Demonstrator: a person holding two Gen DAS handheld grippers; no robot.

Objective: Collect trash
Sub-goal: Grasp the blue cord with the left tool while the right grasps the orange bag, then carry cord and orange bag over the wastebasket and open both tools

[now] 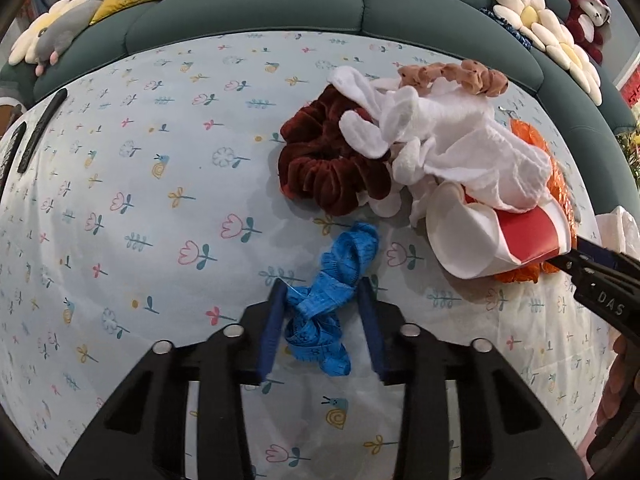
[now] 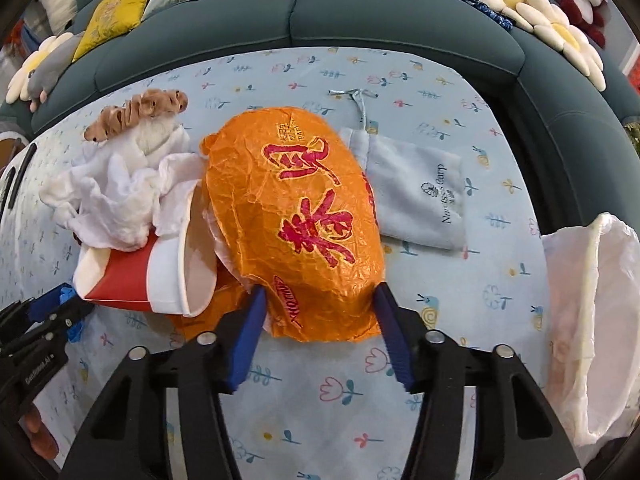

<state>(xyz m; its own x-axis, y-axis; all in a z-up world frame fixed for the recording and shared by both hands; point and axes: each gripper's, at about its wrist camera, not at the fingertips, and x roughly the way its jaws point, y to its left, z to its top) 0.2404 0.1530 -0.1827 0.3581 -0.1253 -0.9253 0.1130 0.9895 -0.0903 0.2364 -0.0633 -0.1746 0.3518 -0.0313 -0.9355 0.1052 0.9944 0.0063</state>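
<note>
Pointing steeply down at a table covered with a light blue flowered cloth [image 1: 160,208], both grippers work at a small heap of things. The left gripper [image 1: 320,312] has its two blue fingers [image 1: 274,328] on either side of a crumpled blue measuring tape [image 1: 328,300]; the left finger touches the tape, but a small gap shows at the right finger, so I cannot tell if the pinch is already firm. The right gripper [image 2: 320,320] has its blue fingers [image 2: 246,340] on both sides of the near end of an orange wrapper [image 2: 296,216] with red characters, and the wrapper fills the space between them, with both pads against its crinkled edges.

Just left of the wrapper, a red and white paper cup [image 2: 160,276] lies on its side, touching it. White crumpled tissue [image 2: 116,204] lies over the cup. Behind the tissue is a beige scrunchie [image 2: 140,112], and in the left wrist view a dark red velvet scrunchie [image 1: 324,164] lies beside the tissue, just beyond the tape. A pale drawstring pouch [image 2: 416,192] lies to the right of the wrapper, partly under it. At the right edge of the table a white plastic bag [image 2: 592,320] sits open. A dark green sofa [image 2: 360,20] with cushions stands behind the table.
</note>
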